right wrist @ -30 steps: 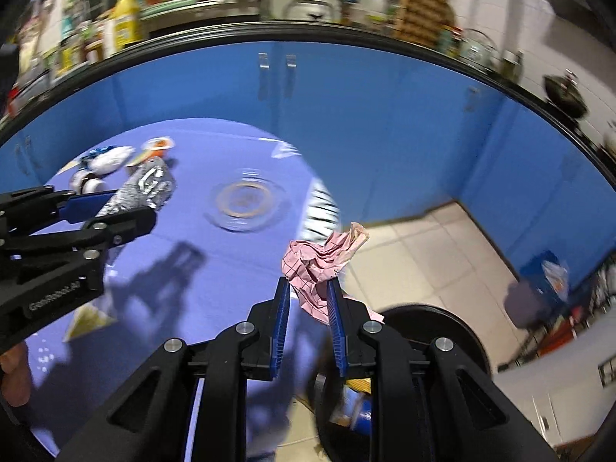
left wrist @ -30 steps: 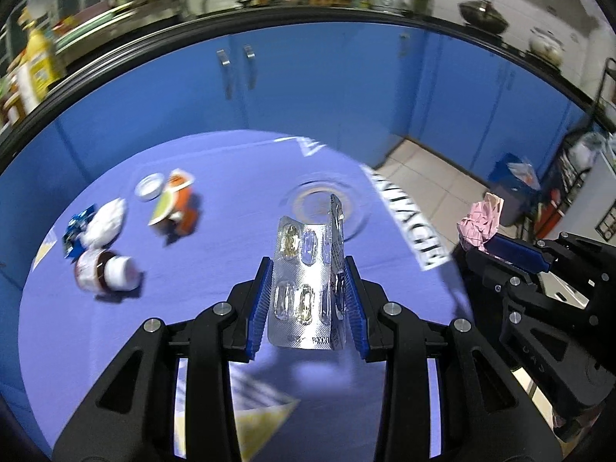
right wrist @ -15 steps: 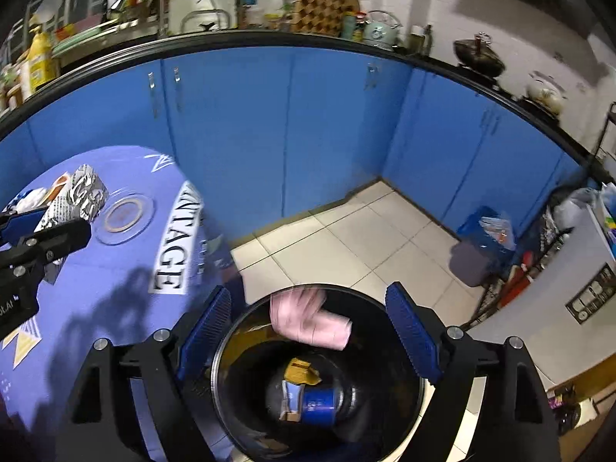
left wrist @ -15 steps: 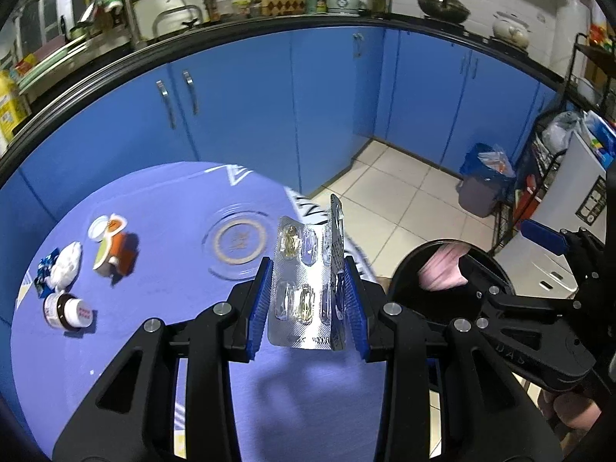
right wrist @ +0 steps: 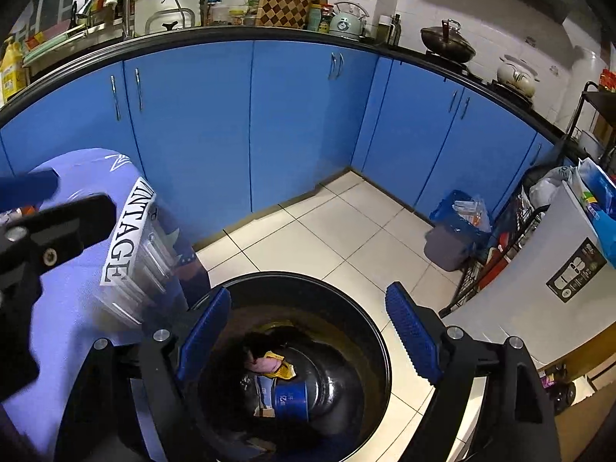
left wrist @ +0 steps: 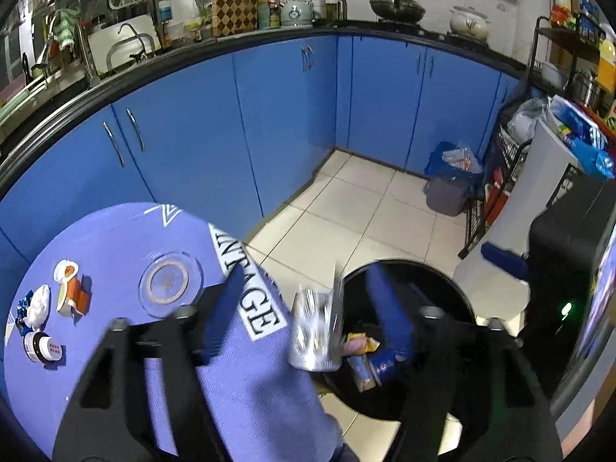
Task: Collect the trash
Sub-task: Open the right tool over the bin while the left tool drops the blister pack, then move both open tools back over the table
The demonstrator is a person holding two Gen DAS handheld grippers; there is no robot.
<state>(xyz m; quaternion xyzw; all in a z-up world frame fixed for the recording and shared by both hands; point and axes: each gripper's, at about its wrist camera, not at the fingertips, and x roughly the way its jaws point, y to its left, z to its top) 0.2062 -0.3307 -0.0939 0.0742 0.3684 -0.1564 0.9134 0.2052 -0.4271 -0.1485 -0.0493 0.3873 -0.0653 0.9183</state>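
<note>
My left gripper [left wrist: 308,308] is open, its jaws wide apart and blurred. The silver blister pack [left wrist: 316,333] is loose between them, falling at the rim of the black trash bin [left wrist: 458,300]. In the right wrist view the pack shows as a motion-blurred streak [right wrist: 134,273] beside the table edge. My right gripper [right wrist: 308,331] is open and empty directly above the bin [right wrist: 369,319]. Inside the bin lie the pink cloth [right wrist: 265,364], a yellow wrapper [right wrist: 281,367] and a blue can [right wrist: 288,398].
On the purple tablecloth [left wrist: 115,365] are a glass saucer [left wrist: 169,283], an orange cup with lid [left wrist: 69,292], crumpled white and blue wrappers [left wrist: 34,304] and a small jar [left wrist: 40,346]. Blue cabinets [left wrist: 288,115] ring a tiled floor. A small grey bin [left wrist: 450,184] stands far right.
My left gripper swung right to the bin and opened, letting go of the blister pack, which now falls. The pink cloth dropped by my right gripper has settled in the bin.
</note>
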